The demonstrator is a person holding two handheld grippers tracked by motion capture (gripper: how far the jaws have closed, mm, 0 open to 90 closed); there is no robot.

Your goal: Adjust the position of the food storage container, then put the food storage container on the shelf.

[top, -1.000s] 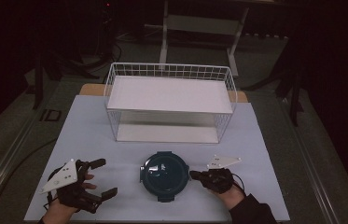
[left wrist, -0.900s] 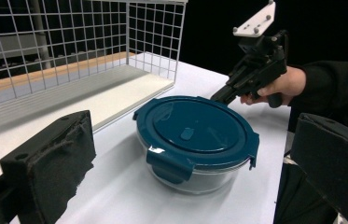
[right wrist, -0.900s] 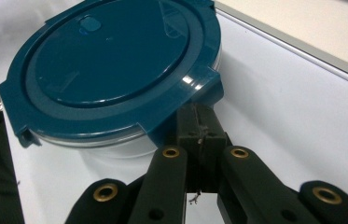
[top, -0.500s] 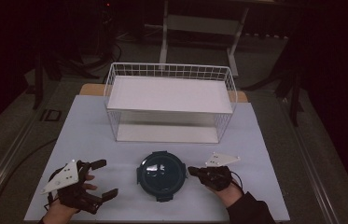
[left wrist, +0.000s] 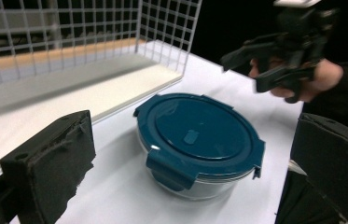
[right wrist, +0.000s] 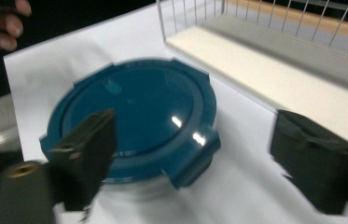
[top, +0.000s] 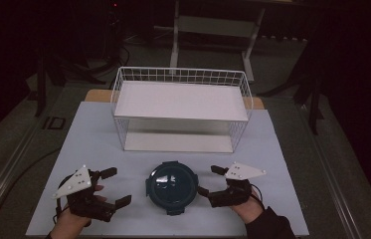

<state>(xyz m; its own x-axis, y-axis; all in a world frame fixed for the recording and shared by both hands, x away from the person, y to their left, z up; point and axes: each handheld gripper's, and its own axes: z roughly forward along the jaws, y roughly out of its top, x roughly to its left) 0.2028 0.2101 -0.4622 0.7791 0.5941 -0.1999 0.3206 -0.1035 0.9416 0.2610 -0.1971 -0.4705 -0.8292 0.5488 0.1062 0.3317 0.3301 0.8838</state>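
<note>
Between the two grippers, on the white surface [top: 98, 144], a round container [top: 171, 186] with a dark blue clip-on lid [left wrist: 195, 133] is set, its clear body visible under the lid rim in the left gripper view. Just to its right the right gripper [top: 207, 180] is held with its jaws spread wide, the nearer jaw close to the lid's edge but, as far as can be judged, not touching it; in the right gripper view one jaw is seen over the lid's near side and the other well out beyond the container toward the basket, so the lid's rim and one clip tab [right wrist: 192, 158] lie in the gap. This placing suggests a grasp on the rim or a clip is being lined up. To the container's left, a little farther off, the left gripper [top: 118, 186] is likewise held spread and empty, pointed at the container, which is framed between its jaws in its own view; it seems kept ready to steady the body from the opposite side. Nothing is pinched by either gripper. Beyond both grippers a white wire basket [top: 180, 74] with a flat white board [top: 180, 99] across it is placed, apart from the container.
</note>
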